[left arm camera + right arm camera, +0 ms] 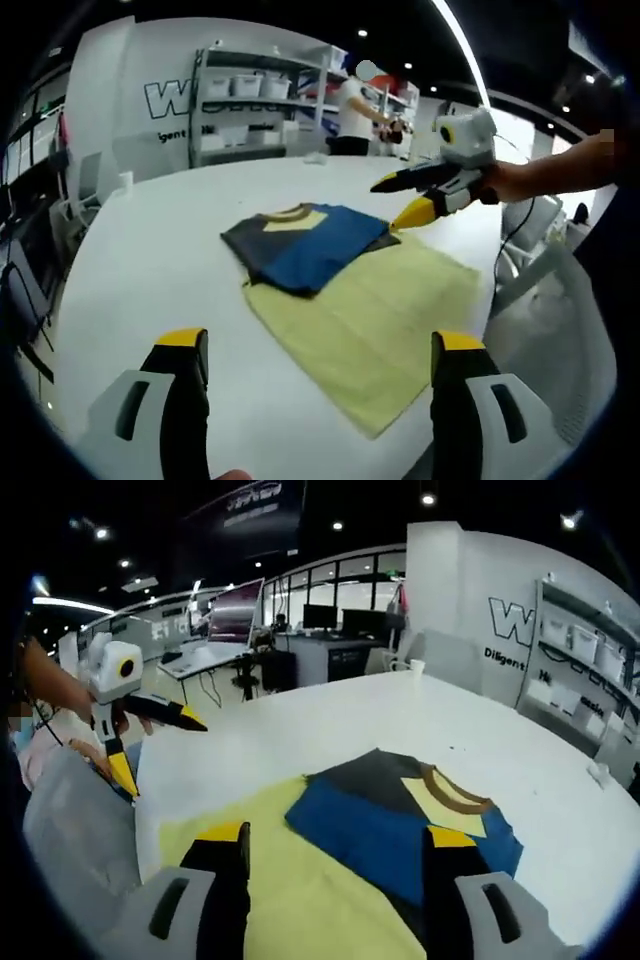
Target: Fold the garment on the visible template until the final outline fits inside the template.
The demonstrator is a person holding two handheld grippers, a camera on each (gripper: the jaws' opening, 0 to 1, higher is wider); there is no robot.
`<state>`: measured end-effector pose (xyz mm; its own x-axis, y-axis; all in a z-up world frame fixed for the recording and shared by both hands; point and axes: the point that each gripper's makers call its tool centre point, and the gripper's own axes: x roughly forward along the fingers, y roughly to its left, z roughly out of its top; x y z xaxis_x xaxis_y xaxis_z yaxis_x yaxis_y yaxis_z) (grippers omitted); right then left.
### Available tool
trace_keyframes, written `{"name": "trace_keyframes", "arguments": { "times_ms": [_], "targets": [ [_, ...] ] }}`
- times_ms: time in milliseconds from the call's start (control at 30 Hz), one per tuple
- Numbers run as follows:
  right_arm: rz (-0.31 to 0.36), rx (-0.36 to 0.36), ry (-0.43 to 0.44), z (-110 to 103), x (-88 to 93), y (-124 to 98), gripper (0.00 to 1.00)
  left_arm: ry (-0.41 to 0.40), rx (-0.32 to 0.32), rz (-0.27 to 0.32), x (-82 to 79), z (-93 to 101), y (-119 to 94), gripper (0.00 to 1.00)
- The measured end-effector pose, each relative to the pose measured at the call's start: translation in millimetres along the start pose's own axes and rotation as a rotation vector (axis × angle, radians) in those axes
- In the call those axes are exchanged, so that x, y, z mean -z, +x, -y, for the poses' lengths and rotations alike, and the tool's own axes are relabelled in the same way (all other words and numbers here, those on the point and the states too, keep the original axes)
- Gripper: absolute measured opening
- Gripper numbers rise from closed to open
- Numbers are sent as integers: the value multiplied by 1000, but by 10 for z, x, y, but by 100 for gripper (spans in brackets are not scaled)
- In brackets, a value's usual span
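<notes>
A folded garment (305,245), blue and dark grey with a yellow collar patch, lies on the white table (150,260). It rests partly over one end of the pale yellow template (385,310) and reaches past that end onto the table. My left gripper (318,340) hovers open at the near table edge, nothing between its jaws. My right gripper (402,198) hangs open just beside the garment's far corner. In the right gripper view the garment (400,825) and template (270,880) lie right under my open right gripper (338,835), and the left gripper (165,758) is open over the table edge.
Shelves with white bins (255,95) and a person (355,110) stand beyond the table. A white cup (417,666) sits near the table's far rim. A grey chair back (70,820) is close to the edge. Desks with monitors (320,630) fill the room behind.
</notes>
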<state>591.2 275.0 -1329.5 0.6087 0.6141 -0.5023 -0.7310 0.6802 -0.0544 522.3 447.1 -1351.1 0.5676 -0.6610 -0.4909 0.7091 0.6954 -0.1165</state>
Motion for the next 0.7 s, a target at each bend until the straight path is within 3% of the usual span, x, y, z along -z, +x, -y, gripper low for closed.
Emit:
{"name": "trace_keyframes", "arguments": {
  "times_ms": [300, 700],
  "targets": [
    [8, 26, 19, 95, 83, -236, 80, 33, 21, -27, 96, 83, 69, 91],
    [-24, 67, 67, 185, 472, -553, 86, 47, 35, -54, 194, 119, 136, 91]
  ]
}}
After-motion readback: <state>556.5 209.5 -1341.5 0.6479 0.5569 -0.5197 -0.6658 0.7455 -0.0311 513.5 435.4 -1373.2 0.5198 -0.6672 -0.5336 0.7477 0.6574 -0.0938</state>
